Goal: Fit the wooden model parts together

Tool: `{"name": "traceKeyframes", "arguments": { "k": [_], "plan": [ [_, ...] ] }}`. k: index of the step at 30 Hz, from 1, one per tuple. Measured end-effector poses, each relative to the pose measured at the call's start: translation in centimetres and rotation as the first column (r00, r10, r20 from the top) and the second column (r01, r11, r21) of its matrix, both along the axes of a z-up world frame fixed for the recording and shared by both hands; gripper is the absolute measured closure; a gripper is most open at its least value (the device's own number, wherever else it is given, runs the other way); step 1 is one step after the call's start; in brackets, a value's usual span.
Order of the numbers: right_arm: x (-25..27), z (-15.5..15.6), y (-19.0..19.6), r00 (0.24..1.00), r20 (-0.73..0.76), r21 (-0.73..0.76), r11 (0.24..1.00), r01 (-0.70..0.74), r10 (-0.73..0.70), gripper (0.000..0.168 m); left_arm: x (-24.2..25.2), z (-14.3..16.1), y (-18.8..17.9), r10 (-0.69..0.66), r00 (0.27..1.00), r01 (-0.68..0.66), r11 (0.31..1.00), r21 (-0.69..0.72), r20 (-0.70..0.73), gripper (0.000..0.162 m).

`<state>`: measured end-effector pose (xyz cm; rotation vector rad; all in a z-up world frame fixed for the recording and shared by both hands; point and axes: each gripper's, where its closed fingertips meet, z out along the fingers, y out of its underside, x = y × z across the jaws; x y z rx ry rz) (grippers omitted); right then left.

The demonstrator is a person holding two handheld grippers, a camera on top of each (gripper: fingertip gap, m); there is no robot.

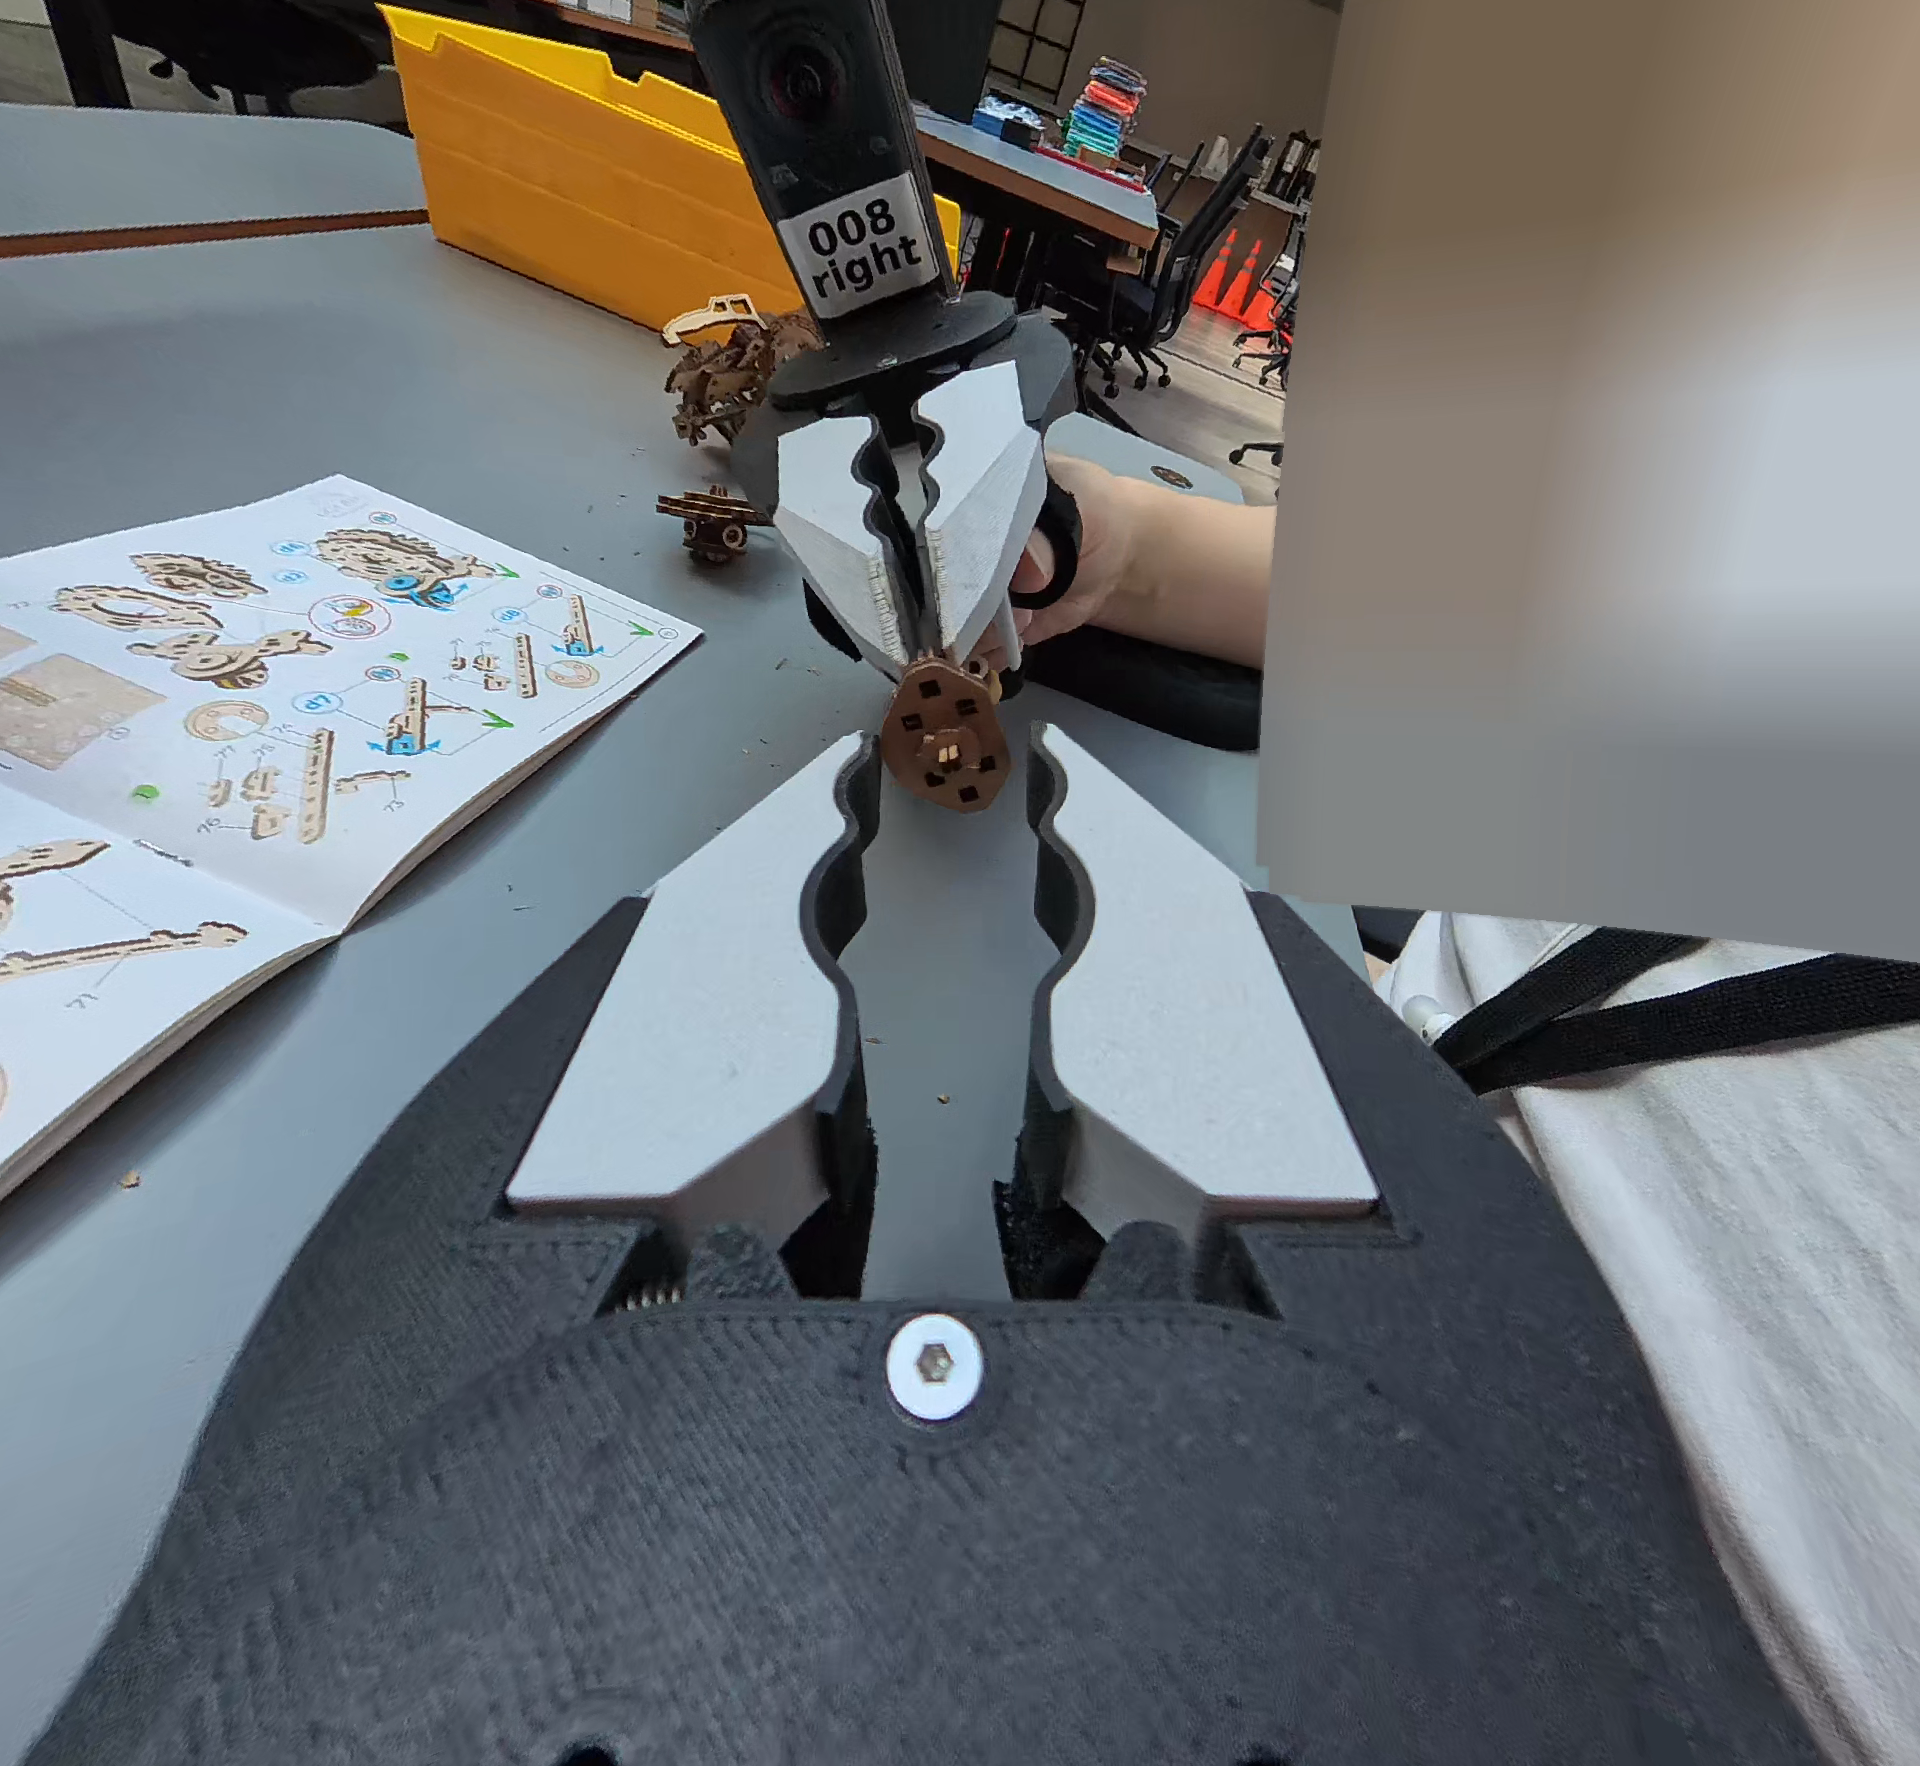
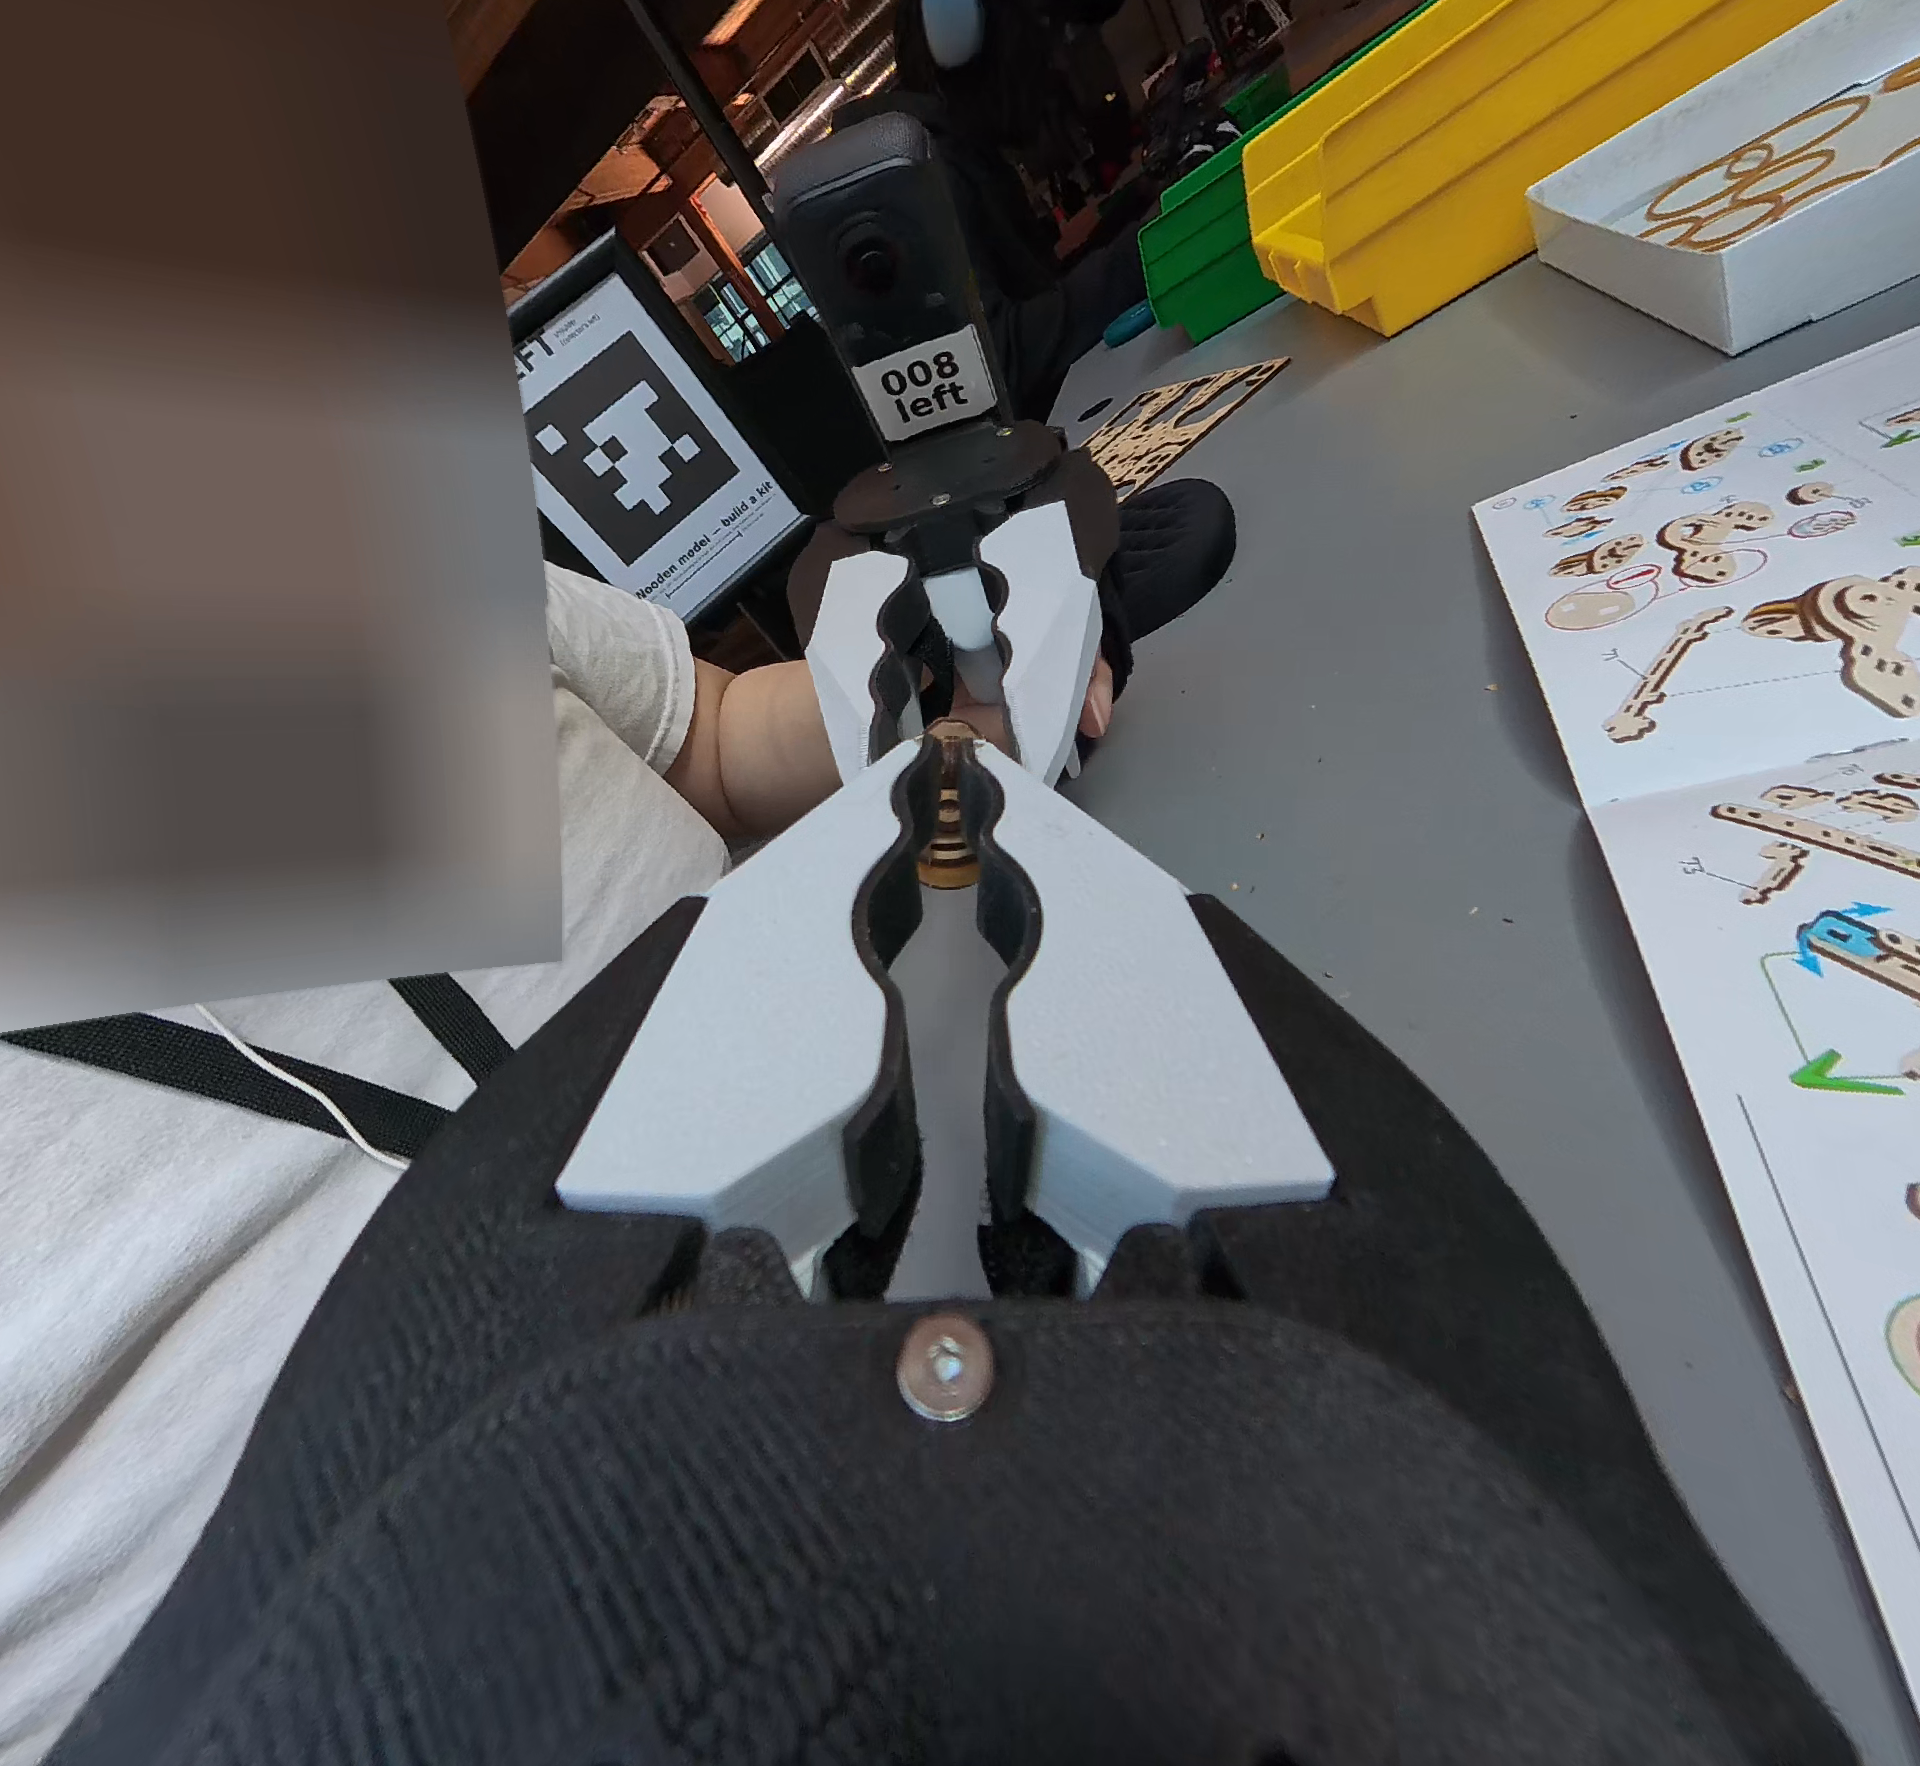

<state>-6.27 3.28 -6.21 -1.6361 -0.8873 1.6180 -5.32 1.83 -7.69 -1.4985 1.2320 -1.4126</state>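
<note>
A small brown wooden wheel assembly (image 1: 945, 752) with square holes and a centre hub hangs above the grey table (image 1: 312, 366). My right gripper (image 1: 923, 651) comes in from the far side and is shut on its upper edge. In the right wrist view the assembly (image 2: 948, 817) is edge-on, pinched between the closed right gripper (image 2: 948, 745) tips. My left gripper (image 1: 952, 737) is open, its fingertips (image 1: 857, 750) either side of the wheel with a gap on each side. The left gripper also shows in the right wrist view (image 2: 966, 729), facing mine.
An open instruction booklet (image 1: 312, 708) lies to the left. Two more wooden assemblies (image 1: 727, 371) (image 1: 715, 521) sit behind it, before a yellow bin (image 1: 582, 158). The right wrist view shows a white tray (image 2: 1714, 230) with a wooden sheet, a green bin (image 2: 1205, 251) and a loose cut sheet (image 2: 1164, 417). Both grippers' tips are close together, under 4 cm apart.
</note>
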Motion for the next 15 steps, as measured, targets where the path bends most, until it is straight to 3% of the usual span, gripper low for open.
{"name": "traceKeyframes", "arguments": {
  "k": [12, 15],
  "plan": [
    [-0.21, 0.1, 0.15, 1.0, -0.007, -0.028, 1.0, 0.014, -0.014, 0.167, 0.03, 0.13, 0.14, -0.039, 0.999, 0.042, 0.991, -0.13, 0.024, 0.141],
    [-0.09, 0.24, 0.27, 1.0, -0.01, -0.027, 0.999, 0.023, -0.023, 0.159, 0.0, 0.15, 0.06, -0.051, 0.998, 0.054, 0.987, -0.149, 0.028, 0.141]
  ]
}}
